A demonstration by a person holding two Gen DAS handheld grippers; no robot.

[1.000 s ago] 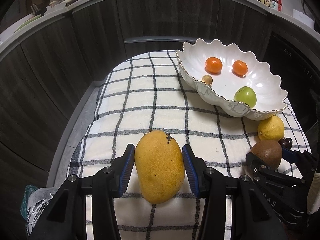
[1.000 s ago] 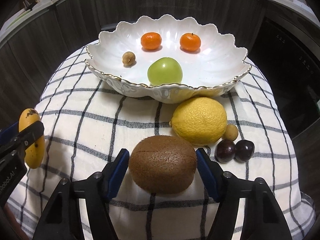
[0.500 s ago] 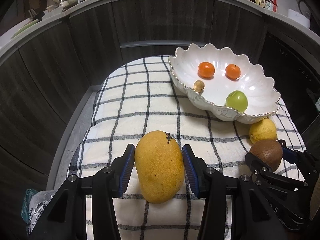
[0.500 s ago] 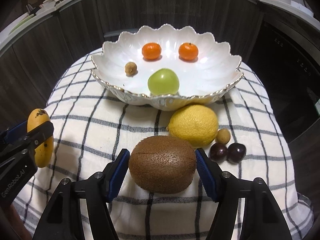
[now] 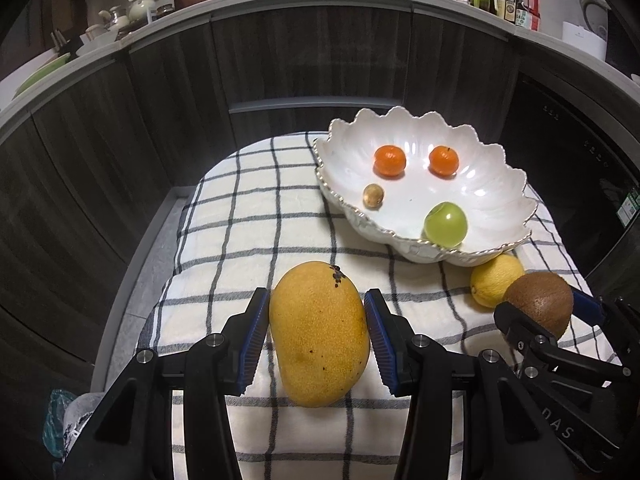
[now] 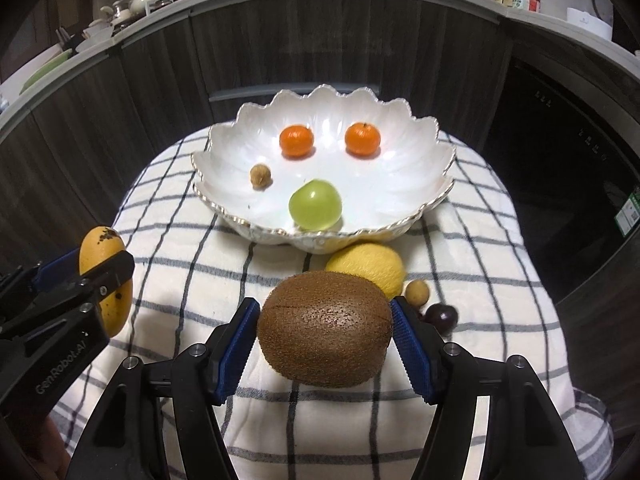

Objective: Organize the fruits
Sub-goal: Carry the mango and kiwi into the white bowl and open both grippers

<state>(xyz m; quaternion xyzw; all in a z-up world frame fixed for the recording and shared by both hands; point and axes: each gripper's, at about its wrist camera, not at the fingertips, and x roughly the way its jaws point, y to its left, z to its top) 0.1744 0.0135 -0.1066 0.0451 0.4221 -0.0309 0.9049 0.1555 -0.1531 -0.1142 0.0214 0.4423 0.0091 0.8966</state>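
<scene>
My left gripper is shut on a yellow mango, held above the checked cloth. My right gripper is shut on a brown kiwi, also off the cloth. In the right wrist view the left gripper with the mango shows at the left. In the left wrist view the kiwi shows at the right. Ahead stands a white scalloped bowl holding two mandarins, a green fruit and a small brown fruit. A lemon lies on the cloth before the bowl.
Beside the lemon lie a small tan fruit and a dark plum. Dark wood cabinet fronts curve round behind the cloth-covered surface. A counter above carries bottles and crockery. The cloth's left half is bare.
Both grippers have risen with their fruit. The bowl and the lemon now look smaller and farther below, and more of the counter shows at the top.
</scene>
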